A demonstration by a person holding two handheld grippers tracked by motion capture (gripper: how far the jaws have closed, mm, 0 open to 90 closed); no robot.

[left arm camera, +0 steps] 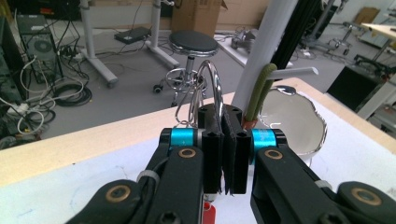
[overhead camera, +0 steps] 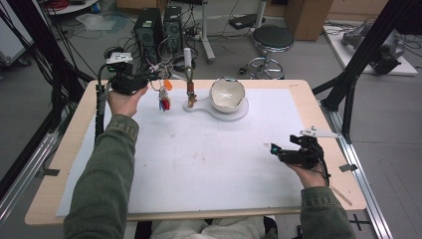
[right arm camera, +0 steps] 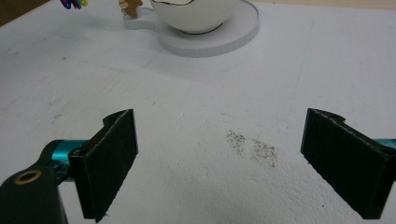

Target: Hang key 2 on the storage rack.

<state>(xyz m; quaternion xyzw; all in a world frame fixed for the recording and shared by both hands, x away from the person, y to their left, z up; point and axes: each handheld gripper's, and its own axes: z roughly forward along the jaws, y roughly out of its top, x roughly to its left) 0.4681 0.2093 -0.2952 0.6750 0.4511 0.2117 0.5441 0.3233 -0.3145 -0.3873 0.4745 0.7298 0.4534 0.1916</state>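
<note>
Left gripper (overhead camera: 144, 79) clamps key ring (left arm camera: 208, 88) near table edge; right gripper (right arm camera: 219, 163) gapes (empty).

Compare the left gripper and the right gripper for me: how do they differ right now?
The left gripper is shut on a bunch of keys; the right gripper is open with nothing between its jaws. The left gripper is raised at the far left of the table, near the bowl; the right gripper sits low at the near right. Both have black jaws and are hand-held.
</note>
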